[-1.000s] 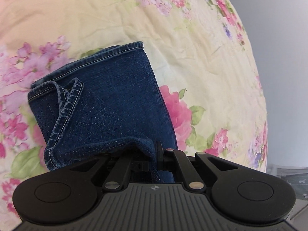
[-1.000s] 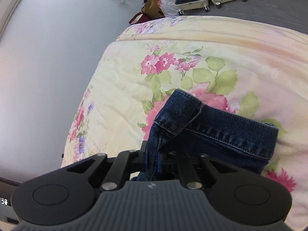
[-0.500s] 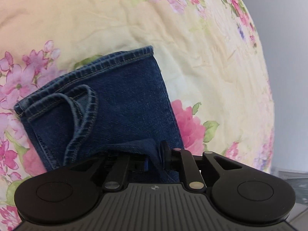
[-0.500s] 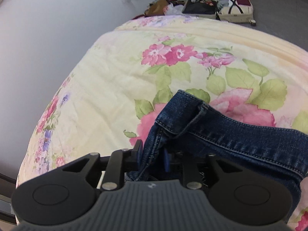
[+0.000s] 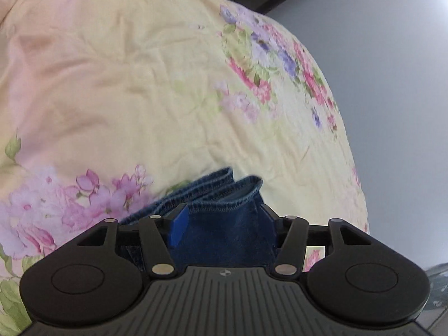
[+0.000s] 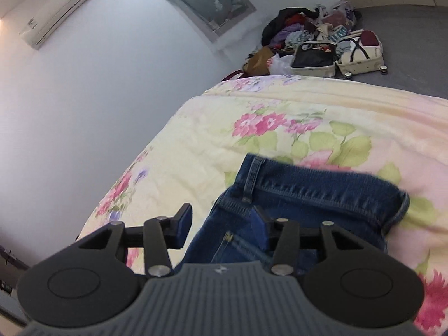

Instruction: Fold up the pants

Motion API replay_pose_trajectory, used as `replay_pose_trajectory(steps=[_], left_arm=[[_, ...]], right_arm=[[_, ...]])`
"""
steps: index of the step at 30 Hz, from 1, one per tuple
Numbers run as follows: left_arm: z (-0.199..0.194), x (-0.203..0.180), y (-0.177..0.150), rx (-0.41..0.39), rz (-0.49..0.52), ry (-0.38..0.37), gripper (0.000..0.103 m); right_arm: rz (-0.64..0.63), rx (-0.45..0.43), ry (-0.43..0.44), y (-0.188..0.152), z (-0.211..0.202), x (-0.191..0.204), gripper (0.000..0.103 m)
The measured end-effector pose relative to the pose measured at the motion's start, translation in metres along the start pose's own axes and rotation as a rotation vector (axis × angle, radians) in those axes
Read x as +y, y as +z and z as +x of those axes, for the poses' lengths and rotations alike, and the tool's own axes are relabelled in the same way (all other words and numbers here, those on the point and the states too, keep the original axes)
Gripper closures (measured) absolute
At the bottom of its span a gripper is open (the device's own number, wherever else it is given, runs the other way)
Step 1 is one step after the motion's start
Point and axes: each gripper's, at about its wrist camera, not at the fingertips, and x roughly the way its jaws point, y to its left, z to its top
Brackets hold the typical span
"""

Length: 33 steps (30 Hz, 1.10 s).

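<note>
The folded blue jeans lie on the floral bedspread (image 5: 134, 89). In the left wrist view their stacked hem ends (image 5: 224, 193) sit low in the frame, and the denim runs back between the fingers of my left gripper (image 5: 222, 221). Its jaws are opening and the blue pad (image 5: 179, 224) stands off the cloth. In the right wrist view the waistband with a belt loop (image 6: 308, 190) lies ahead. My right gripper (image 6: 222, 224) is also opening. The jeans' left edge lies between its jaws, beside the right finger (image 6: 260, 224), with nothing pinched.
The bed's edge meets a pale wall (image 6: 84, 117) on the left of the right wrist view. Open suitcases (image 6: 336, 58) and a pile of clothes (image 6: 302, 25) lie on the grey floor beyond the bed. An air conditioner (image 6: 56, 25) hangs high on the wall.
Both grippers were shut on the denim and have let it go, their jaws spreading. Both have drawn back, so less of the jeans shows in the left wrist view.
</note>
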Motion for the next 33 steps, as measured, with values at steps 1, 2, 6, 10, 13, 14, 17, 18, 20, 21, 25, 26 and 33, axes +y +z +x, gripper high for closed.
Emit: replay_pose_trajectory(steps=[1,2,6,10,13,14,17,18,20,21,25,26,33], left_arm=[[0.001,0.002,-0.009,0.012,0.015,-0.016,0.04],[0.001,0.004,-0.018,0.016,0.039,-0.027,0.04],[0.0,0.003,-0.056,-0.002,0.211,-0.017,0.04],[0.003,0.003,-0.071,-0.041,0.316,0.053,0.04],[0.009,0.022,-0.071,-0.024,0.218,0.048,0.04],[0.011,0.027,-0.073,-0.021,0.191,0.039,0.04],[0.018,0.031,-0.077,-0.04,0.173,0.008,0.04],[0.021,0.03,-0.077,-0.042,0.182,0.013,0.04],[0.031,0.03,-0.076,-0.039,0.183,0.06,0.047],[0.034,0.032,-0.076,-0.041,0.166,0.087,0.061],[0.03,0.034,-0.077,-0.065,0.164,0.096,0.103],[0.021,0.029,-0.08,-0.098,0.189,0.076,0.103],[-0.003,0.036,-0.075,-0.15,0.131,0.113,0.103]], right_arm=[[-0.031,0.007,0.016,-0.018,-0.008,0.007,0.059],[-0.06,0.018,0.032,-0.039,-0.015,0.015,0.059],[-0.11,0.087,0.11,-0.129,-0.029,0.038,0.059],[-0.325,0.16,0.158,-0.216,-0.029,0.068,0.058],[-0.391,0.171,0.209,-0.224,-0.029,0.079,0.058],[-0.39,0.17,0.246,-0.224,-0.03,0.081,0.059],[-0.373,0.152,0.307,-0.224,-0.03,0.081,0.058],[-0.379,0.162,0.315,-0.227,-0.026,0.08,0.058],[-0.38,0.169,0.313,-0.228,-0.024,0.079,0.058],[-0.377,0.176,0.314,-0.228,-0.022,0.079,0.058],[-0.363,0.182,0.327,-0.228,-0.021,0.079,0.058],[-0.364,0.18,0.331,-0.228,-0.021,0.079,0.058],[-0.361,0.183,0.342,-0.228,-0.024,0.076,0.058]])
